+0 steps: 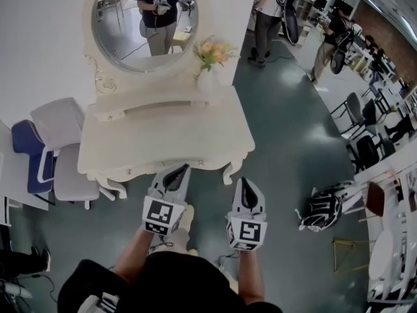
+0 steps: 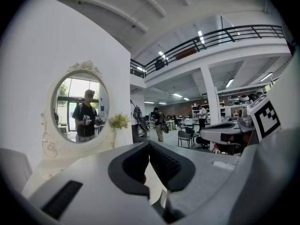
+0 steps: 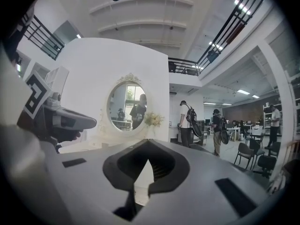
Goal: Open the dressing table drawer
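Left gripper [image 1: 184, 169] and right gripper [image 1: 244, 182], jaws pressed together and empty, hover before the cream dressing table [image 1: 163, 126]. Its drawer [image 1: 146, 170], fully shut, lies in the front edge near the left gripper. Beyond stand a flower vase [image 1: 210, 77] and an oval mirror [image 1: 144, 18], with chairs [image 1: 62, 149] at the left.

The left claw [image 2: 149, 148] fills the lower frame, its dark-padded jaws closed tip to tip with nothing between them. Beyond it to the left, an oval mirror [image 2: 79, 108] in a carved white frame reflects a standing person [image 2: 85, 118]. A bunch of flowers [image 2: 118, 122] stands just beside the mirror's right edge, against the white wall [image 2: 70, 41].
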{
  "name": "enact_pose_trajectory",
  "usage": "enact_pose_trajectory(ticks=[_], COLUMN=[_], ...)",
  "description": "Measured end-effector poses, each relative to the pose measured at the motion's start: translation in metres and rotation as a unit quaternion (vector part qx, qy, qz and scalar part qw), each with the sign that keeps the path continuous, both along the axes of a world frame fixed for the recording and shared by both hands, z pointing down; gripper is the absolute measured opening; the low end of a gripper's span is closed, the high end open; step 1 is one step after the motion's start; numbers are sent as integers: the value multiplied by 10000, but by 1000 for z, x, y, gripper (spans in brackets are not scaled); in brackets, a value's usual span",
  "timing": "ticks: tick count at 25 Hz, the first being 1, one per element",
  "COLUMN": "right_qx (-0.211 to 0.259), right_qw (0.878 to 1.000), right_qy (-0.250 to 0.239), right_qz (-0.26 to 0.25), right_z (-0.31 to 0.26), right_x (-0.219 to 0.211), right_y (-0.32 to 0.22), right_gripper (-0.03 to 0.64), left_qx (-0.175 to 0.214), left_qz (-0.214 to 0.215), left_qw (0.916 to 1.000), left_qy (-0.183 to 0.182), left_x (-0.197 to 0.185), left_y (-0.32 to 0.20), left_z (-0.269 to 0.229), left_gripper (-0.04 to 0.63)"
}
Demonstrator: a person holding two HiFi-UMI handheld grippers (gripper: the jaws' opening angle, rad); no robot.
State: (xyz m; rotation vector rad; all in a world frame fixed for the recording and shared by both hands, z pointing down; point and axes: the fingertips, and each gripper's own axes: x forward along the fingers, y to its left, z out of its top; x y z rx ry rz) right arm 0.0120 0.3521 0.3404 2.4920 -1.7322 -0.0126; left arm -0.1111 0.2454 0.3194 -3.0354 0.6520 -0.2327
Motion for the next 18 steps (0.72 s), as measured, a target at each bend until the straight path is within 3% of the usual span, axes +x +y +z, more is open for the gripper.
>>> enact_pose_trajectory(ticks=[14, 18], right_qx=[-469, -198], right_qw=[9985, 9997], right_qy=[-238, -119], right_qz=[146, 44], right_z=[13, 8], right_x=[63, 76], right_y=[-104, -138], right_gripper=[-2, -2], left_qx=[-222, -251], left_qz=[89, 91], left_qw=[9997, 9996], left_qy=[-95, -106], left_x=[72, 85], left_y=[-109, -137], left_z=[8, 11], left_gripper=[5, 5])
